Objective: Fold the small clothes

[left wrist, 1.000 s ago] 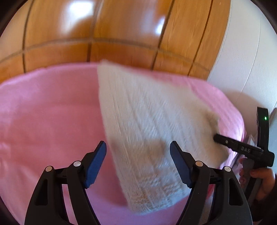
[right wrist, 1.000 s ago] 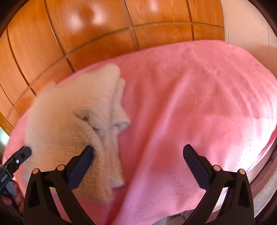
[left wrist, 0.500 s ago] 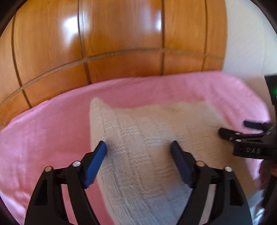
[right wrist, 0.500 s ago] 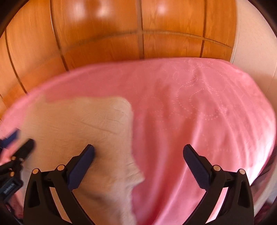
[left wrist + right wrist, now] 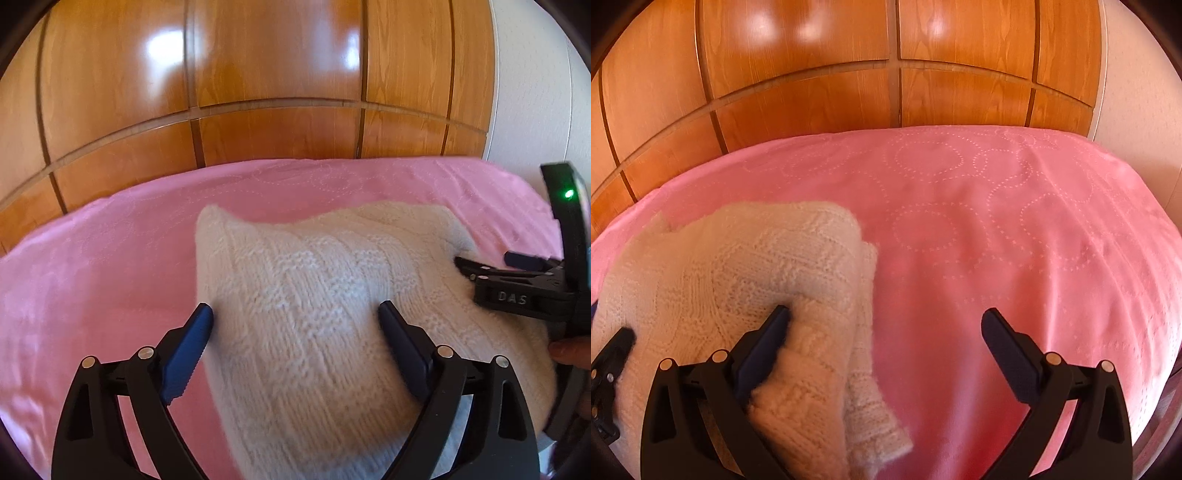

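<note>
Cream knit garment [image 5: 317, 306] now bunches between both spread grippers.

Cream cable-knit sweater [image 5: 314, 295] — pink bedspread [image 5: 997, 221] stitched with dotted circles.

Both wrist views look close and low across the pink bedspread [image 5: 997, 221] toward wooden panelling [image 5: 258, 74].

One cream knitted garment [image 5: 332, 317] on one pink bed [image 5: 92, 266]. Two tools in play: left tool [image 5: 295, 321], right tool [image 5: 886, 325], both spread wide. One wooden panelled wardrobe [image 5: 258, 74] behind.
</note>
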A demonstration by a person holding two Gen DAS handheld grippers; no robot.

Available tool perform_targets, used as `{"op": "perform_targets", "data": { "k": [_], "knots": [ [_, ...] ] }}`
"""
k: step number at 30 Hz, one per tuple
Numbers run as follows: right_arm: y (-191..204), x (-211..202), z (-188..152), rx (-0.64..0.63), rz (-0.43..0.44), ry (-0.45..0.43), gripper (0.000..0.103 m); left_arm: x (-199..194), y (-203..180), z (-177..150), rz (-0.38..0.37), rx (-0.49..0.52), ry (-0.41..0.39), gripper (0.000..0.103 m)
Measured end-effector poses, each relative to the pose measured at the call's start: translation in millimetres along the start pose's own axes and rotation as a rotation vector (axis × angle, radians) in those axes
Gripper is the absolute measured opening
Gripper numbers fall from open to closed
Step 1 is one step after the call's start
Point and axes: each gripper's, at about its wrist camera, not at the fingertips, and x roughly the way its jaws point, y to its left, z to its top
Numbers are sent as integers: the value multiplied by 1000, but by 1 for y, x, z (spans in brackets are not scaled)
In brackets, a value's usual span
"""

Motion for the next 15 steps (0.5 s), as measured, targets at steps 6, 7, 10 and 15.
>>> {"op": "perform_targets", "data": {
  "k": [6,7,10,15],
  "knots": [
    [-1,-4,1,9,15,1,101,-17,19,-14,-110,-165,25,89],
    [-1,-5,1,10,17,2,101,-18,20,-16,-124,-179,31,89],
    [-2,-8,-1,6,21,2,101,-22,25,-22,-168,-220,33,90],
    [-4,-13,-2,-7,28,15,101,-25,30,-32,-234,-270,49,91]
  ]
}}
